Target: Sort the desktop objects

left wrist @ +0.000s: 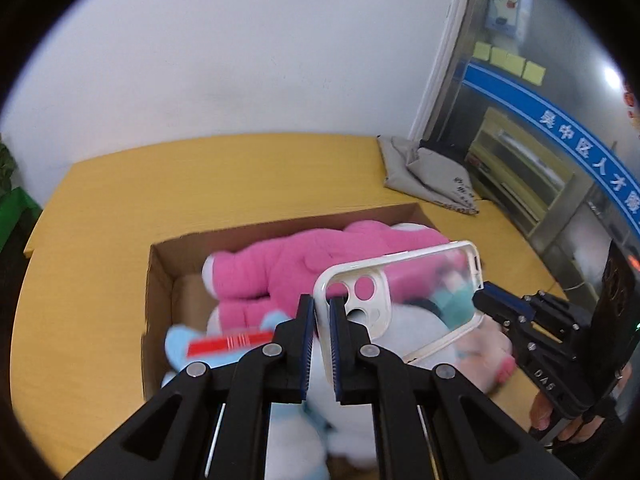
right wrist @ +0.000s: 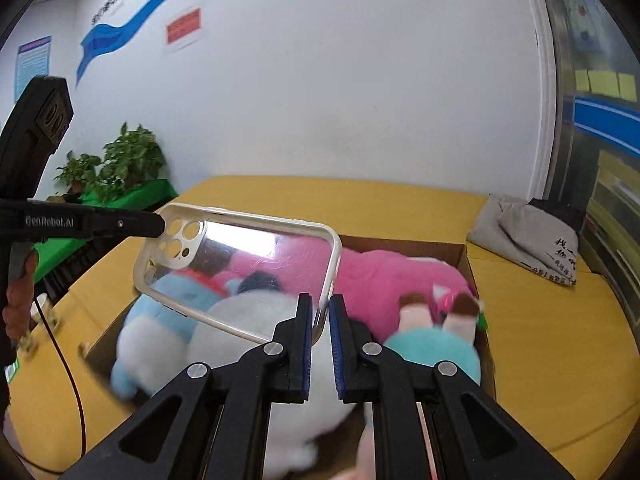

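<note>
Both grippers pinching clear phone case (left wrist: 400,300) above cardboard box (left wrist: 160,280): left gripper (left wrist: 322,312) clamping camera end, right gripper (right wrist: 320,316) opposite corner, 12 o'clock. Likely light, slippery, flexing; rim gripping seems best.

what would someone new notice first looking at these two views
A clear phone case with a white rim hangs above an open cardboard box, pinched at opposite ends by the left gripper and the right gripper. Below it, the box is stuffed with plush toys, above all a bright pink one at the back.
</note>
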